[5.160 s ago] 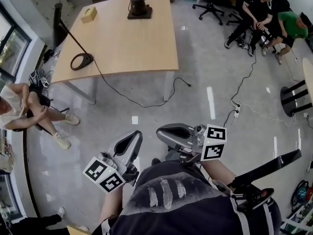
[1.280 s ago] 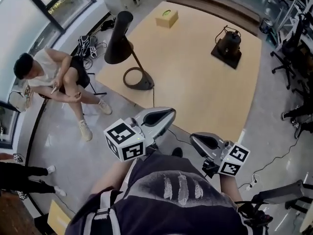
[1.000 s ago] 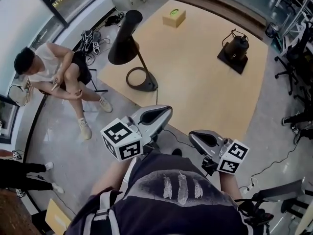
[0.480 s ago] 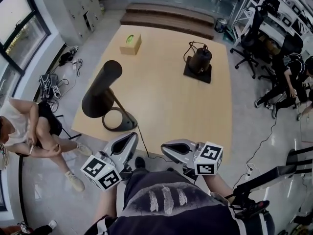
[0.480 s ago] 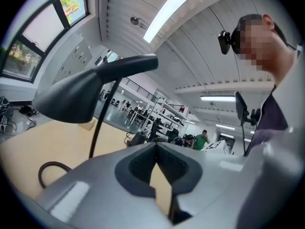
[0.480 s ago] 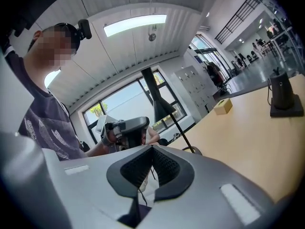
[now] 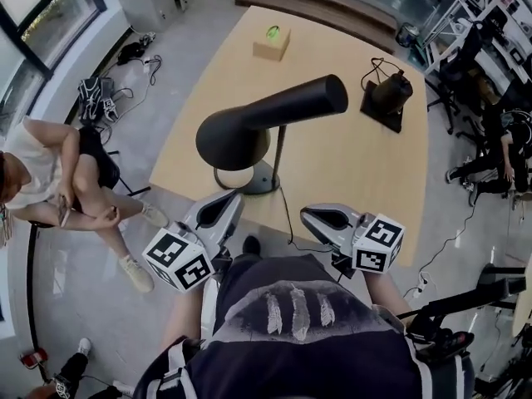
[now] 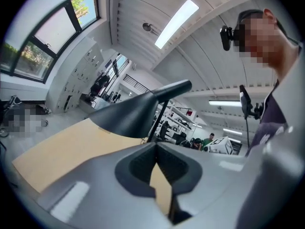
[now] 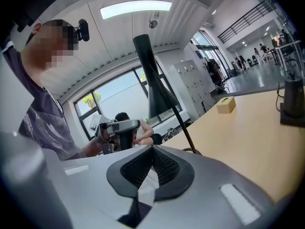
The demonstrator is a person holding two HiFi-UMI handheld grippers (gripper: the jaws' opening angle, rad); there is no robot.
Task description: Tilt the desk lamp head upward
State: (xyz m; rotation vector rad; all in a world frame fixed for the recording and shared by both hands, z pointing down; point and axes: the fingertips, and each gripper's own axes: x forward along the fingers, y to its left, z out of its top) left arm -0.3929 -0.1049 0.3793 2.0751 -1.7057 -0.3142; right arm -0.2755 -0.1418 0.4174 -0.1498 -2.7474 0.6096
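At the far left we see a person (image 7: 50, 181) sitting by the window, with bags (image 7: 96, 98) on the floor just beyond them. Next come our left tongs (image 7: 231, 199), held low in front of us with the marker cube (image 7: 179, 260) at the near end. In the left gripper view their jaws are pressed together, closed on themselves, with only the table (image 8: 52, 151) showing past them. Their tips sit near the table's near edge, apart from the lamp (image 7: 249, 131). The lamp stands on the near left part of the table, close to that edge. Its round base (image 7: 253, 179) rests flat on the wood and a thin stem (image 7: 278, 152) rises from it. The dark lamp head (image 7: 291, 106), a cone with a long tube, lies over the base, wide mouth at the left and tube reaching right. In the left gripper view the head hangs above the closed jaws, its mouth facing down and left. A cable (image 7: 287, 214) runs from the base over the table edge, between the two tongs. Our right tongs (image 7: 309, 215) sit just right of that cable, also short of the lamp and touching nothing. The right gripper view shows their jaws shut together and empty. Farther back on the table a small box (image 7: 272, 41) sits beyond the lamp, and to its right is a dark device on a square plate (image 7: 384, 98). At the far right, off the table, another person (image 7: 507, 140) sits among office chairs.
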